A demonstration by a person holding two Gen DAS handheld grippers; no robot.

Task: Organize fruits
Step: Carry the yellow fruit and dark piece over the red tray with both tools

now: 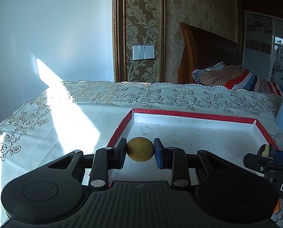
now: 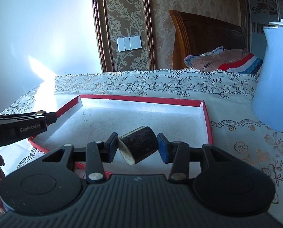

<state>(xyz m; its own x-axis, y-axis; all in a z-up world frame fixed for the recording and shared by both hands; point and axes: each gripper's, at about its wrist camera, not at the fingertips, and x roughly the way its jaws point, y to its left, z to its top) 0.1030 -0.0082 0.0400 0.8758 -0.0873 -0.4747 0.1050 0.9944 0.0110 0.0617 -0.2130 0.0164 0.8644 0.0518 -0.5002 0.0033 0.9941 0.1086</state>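
Dark cylinder piece clamped in right gripper, axis tilted crosswise; left gripper clamps round fruit.

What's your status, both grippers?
Left gripper shut on round yellow fruit. Right gripper shut on dark cut piece. Both over empty red-rimmed tray. Nothing in the way.

blue jug cropped, pillow half hidden
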